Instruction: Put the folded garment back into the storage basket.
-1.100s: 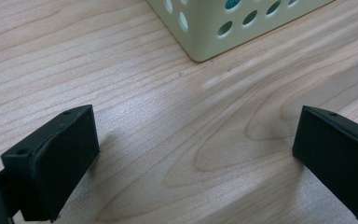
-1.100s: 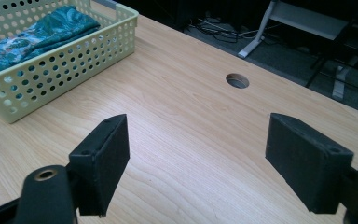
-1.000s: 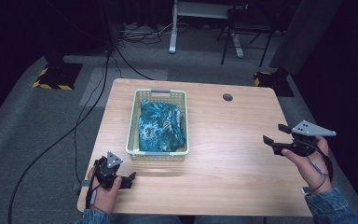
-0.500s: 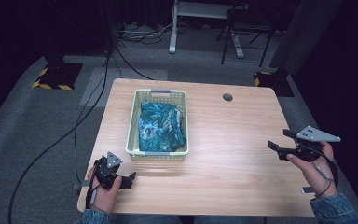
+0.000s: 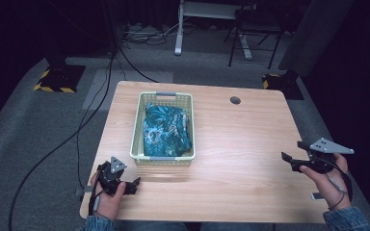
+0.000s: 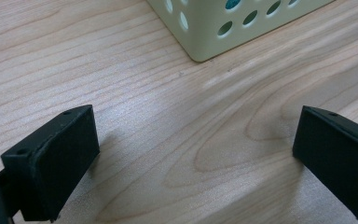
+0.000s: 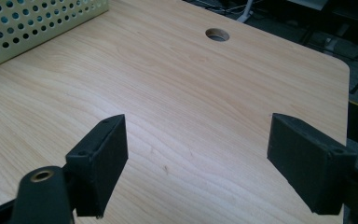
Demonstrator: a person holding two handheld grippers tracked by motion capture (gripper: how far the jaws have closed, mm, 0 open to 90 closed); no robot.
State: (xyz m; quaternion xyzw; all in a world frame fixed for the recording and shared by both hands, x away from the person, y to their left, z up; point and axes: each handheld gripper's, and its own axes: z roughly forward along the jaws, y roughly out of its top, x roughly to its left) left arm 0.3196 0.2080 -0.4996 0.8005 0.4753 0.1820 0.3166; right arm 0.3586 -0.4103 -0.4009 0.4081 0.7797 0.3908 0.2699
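Item: cloth (image 5: 166, 129), lying bunched in basket (image 5: 137, 125) toward desk (image 5: 241, 144) left edge. We are judging it soft, light; pinching a raised fold. Left tongs (image 5: 134, 186) and right tongs (image 5: 292, 158) are gaping wide, empty.

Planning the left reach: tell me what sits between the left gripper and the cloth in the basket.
Only the basket's near wall stands between the left gripper and the blue-green cloth; the table between gripper and basket lies bare.

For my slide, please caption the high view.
Patterned teal cloth lies in a pale basket on the wooden table.
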